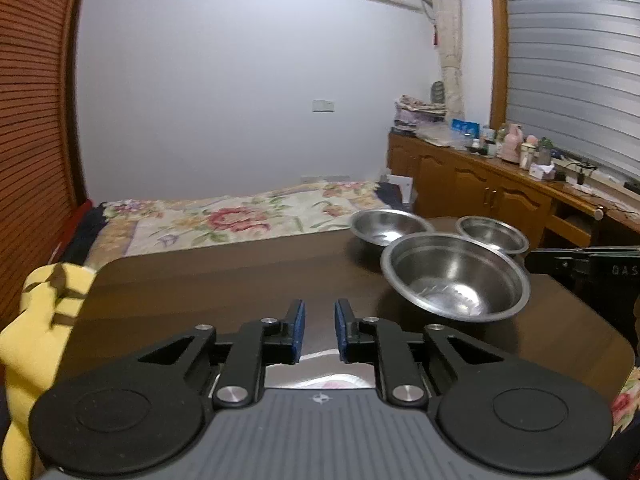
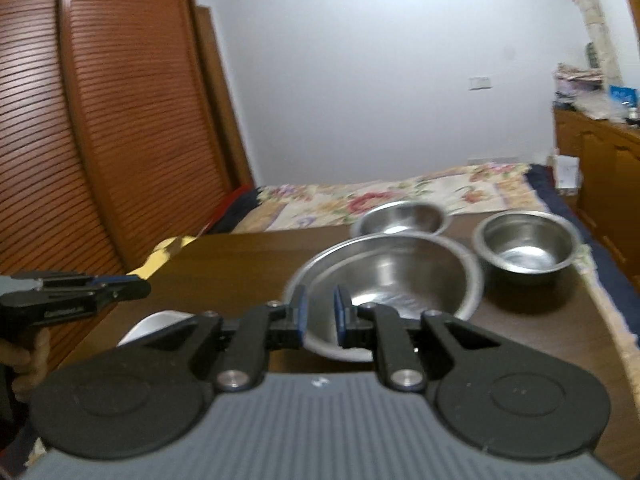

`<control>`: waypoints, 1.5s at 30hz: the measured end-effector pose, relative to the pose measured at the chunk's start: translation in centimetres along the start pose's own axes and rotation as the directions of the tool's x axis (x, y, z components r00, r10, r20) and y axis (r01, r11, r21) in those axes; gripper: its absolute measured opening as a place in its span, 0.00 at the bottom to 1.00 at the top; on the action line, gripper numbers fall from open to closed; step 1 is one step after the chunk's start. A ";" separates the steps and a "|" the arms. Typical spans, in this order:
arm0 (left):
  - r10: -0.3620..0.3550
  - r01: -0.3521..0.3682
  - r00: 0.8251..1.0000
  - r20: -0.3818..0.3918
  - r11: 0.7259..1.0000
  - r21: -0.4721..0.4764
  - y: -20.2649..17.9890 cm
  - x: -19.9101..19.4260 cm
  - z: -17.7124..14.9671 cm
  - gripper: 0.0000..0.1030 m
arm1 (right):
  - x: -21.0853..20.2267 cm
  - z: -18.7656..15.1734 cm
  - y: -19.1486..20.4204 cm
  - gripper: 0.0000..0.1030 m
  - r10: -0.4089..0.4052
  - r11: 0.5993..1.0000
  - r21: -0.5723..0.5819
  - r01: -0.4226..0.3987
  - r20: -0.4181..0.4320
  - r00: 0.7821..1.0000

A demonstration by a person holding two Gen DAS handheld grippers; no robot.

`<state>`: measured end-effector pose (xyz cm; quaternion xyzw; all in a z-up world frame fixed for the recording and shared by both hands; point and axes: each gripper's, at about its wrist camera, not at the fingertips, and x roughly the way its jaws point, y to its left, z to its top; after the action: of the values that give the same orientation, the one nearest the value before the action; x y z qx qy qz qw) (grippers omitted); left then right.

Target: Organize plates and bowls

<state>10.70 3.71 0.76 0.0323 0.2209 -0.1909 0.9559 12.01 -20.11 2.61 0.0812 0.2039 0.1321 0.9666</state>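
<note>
Left gripper [image 1: 319, 330]: fingers nearly closed, thin gap, nothing between them, over bare brown tabletop [image 1: 224, 284].

Big steel bowl [image 2: 386, 280]: middle of tabletop, tipped a bit.

Right gripper [image 2: 320, 316]: fingers almost shut; picture blurry, cannot tell if they pinch big steel bowl's near rim.

Shallow steel bowl [image 2: 402, 218]: just behind big steel bowl, near bed [image 2: 400, 196].

Small steel bowl [image 2: 524, 242]: right of big steel bowl, close beside it.
</note>
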 end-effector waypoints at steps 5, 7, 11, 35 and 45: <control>-0.037 0.037 0.999 -0.003 0.999 0.008 -1.7 2.2 1.0 0.31 | -0.1 0.1 -2.2 0.38 -0.082 0.997 0.001 0.082 0.031 0.996; -0.047 0.047 0.999 -0.009 0.999 0.008 -2.1 3.0 1.2 0.33 | 0.1 0.0 -2.9 0.39 -0.105 0.994 0.009 0.105 0.037 0.994; -0.066 0.066 0.998 -0.021 0.998 0.004 -3.3 4.7 1.5 0.34 | 0.8 -0.4 -4.2 0.39 -0.135 0.990 0.032 0.134 0.041 0.990; -0.097 0.085 0.987 -0.130 0.992 -0.098 -5.1 10.5 1.0 0.34 | 4.0 -1.7 -7.8 0.39 -0.120 0.977 0.173 0.126 -0.046 0.992; -0.113 0.090 0.981 -0.160 0.986 -0.143 -4.8 11.5 0.8 0.34 | 5.1 -1.7 -7.4 0.39 -0.118 0.978 0.166 0.126 -0.061 0.991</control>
<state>18.72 -4.83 -3.44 -0.0276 0.3143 -0.2207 0.9229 17.47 -25.51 -2.39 0.1471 0.2435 0.0568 0.9570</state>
